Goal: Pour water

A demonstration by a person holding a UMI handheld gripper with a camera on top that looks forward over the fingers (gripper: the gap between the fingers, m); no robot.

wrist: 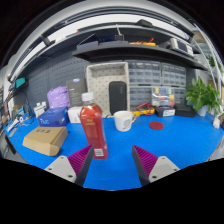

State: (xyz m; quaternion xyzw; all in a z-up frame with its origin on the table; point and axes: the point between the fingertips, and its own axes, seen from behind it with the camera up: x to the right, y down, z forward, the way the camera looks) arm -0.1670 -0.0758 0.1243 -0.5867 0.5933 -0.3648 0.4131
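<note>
Gripper (112,165) stood spread and empty above the blue table (175,140). Red bottle (93,132) with white cap stood just ahead at 11 o'clock; white cup (123,120) beyond at 12; cardboard box (45,139) at 10.

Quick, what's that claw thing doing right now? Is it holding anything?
Gripper: open, holding nothing. The red bottle stands just ahead of its left finger, not between the fingers.

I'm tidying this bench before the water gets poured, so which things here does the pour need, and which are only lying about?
For the job: red bottle just ahead of the open gripper, white cup beyond it.

Lying about: cardboard box, blue box, red lid, potted plant.
</note>
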